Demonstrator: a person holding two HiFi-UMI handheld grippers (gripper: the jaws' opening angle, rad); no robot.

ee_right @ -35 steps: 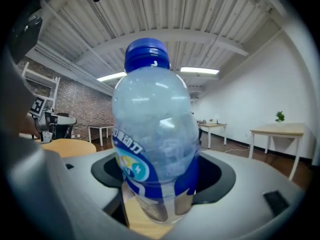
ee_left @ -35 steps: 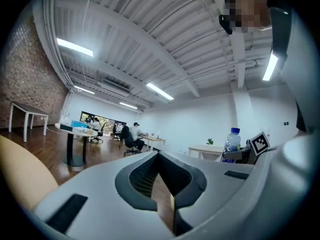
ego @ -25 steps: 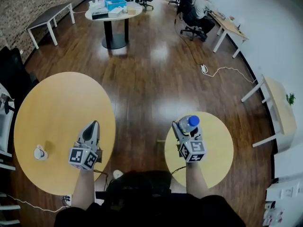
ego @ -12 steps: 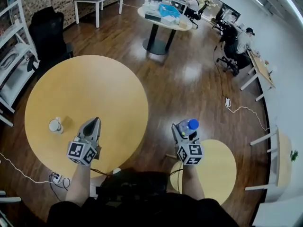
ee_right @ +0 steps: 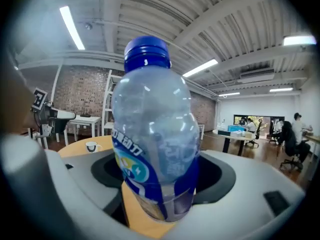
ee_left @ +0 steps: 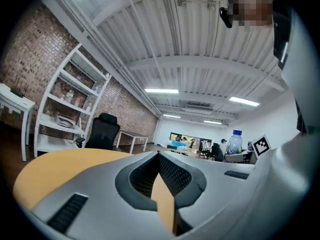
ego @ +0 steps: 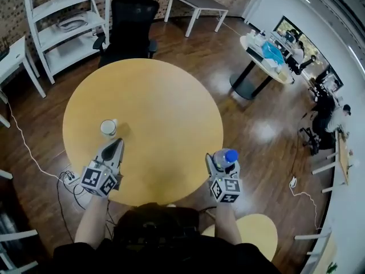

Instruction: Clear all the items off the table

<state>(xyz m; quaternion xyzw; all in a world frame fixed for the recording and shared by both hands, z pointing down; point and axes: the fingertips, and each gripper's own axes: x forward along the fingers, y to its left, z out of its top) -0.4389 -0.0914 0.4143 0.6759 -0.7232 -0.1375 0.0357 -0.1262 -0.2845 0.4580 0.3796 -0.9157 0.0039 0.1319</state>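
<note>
A clear plastic bottle (ego: 224,158) with a blue cap and blue label (ee_right: 152,149) stands upright in my right gripper (ego: 219,161), which is shut on it at the near right edge of the round wooden table (ego: 154,107). My left gripper (ego: 113,149) is shut with nothing in it, over the table's near left part. A white cup (ego: 108,128) sits on the table just beyond the left gripper; in the right gripper view the cup (ee_right: 92,146) shows small at the left. In the left gripper view the jaws (ee_left: 159,156) meet over the tabletop.
A black office chair (ego: 130,21) stands behind the table, a white shelf unit (ego: 65,21) at the back left. A smaller round table (ego: 254,233) lies near my right side. Another round table (ego: 265,53) with boxes stands far right. Cables run on the floor (ego: 34,158).
The view has swung left: the big round table now lies straight ahead, both grippers over its near edge. The small round table has dropped behind at the right. The bottle stays gripped.
</note>
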